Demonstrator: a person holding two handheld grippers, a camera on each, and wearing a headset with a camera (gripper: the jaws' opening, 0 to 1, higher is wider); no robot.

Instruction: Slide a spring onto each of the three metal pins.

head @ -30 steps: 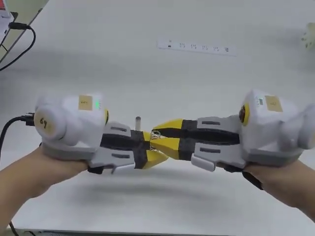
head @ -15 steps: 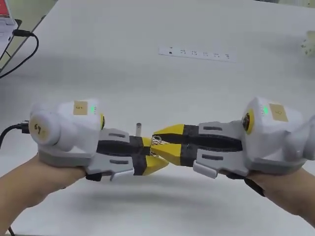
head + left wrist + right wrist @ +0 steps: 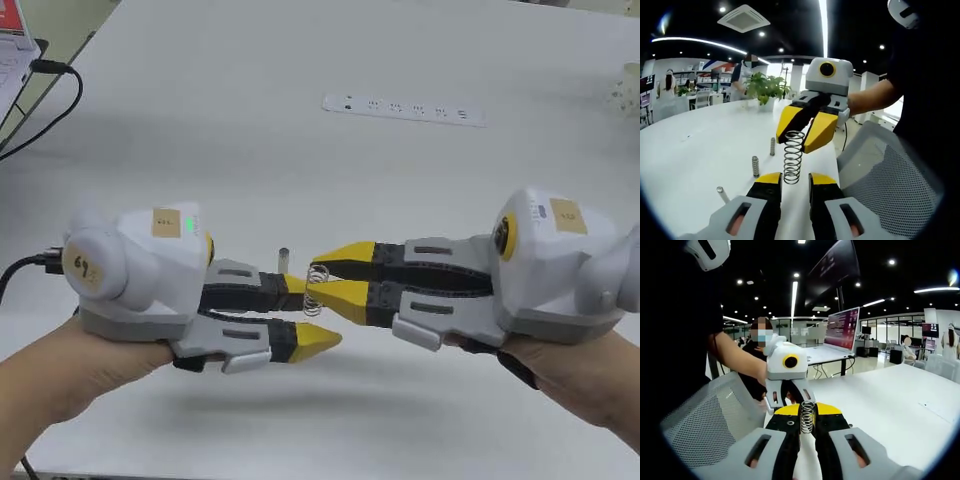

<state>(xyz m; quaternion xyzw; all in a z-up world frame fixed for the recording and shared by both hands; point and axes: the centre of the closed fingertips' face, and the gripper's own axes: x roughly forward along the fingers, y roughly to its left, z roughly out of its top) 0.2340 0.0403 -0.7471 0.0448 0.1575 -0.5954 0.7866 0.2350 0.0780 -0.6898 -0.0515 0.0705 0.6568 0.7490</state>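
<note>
Already fitted: two upright metal pins (image 3: pixel 755 166) (image 3: pixel 772 146) appeared to be sleeved with springs.
Step in hand: the third, a silver wire coil spring (image 3: pixel 793 157), was held in the air above the white table (image 3: pixel 300 150), between the two grippers.
Right gripper (image 3: pixel 807 410): its yellow jaws were clamped on one end of the coil.
Left gripper (image 3: pixel 790 177): its jaws were parted with nothing gripped, the tips just under the coil.
Next move: the coil would need to be lined up over the bare steel pin (image 3: pixel 720 191) and lowered.
Around: a white power strip (image 3: pixel 404 109) and a black cable (image 3: pixel 50 100) were seen well apart from the work.
In the way: the bare pin could be knocked by the left jaws just beside it.

Open-plan office: white desks (image 3: pixel 912 390), big monitor (image 3: pixel 842 329), mesh chair (image 3: pixel 882 170), ceiling AC (image 3: pixel 743 18).
</note>
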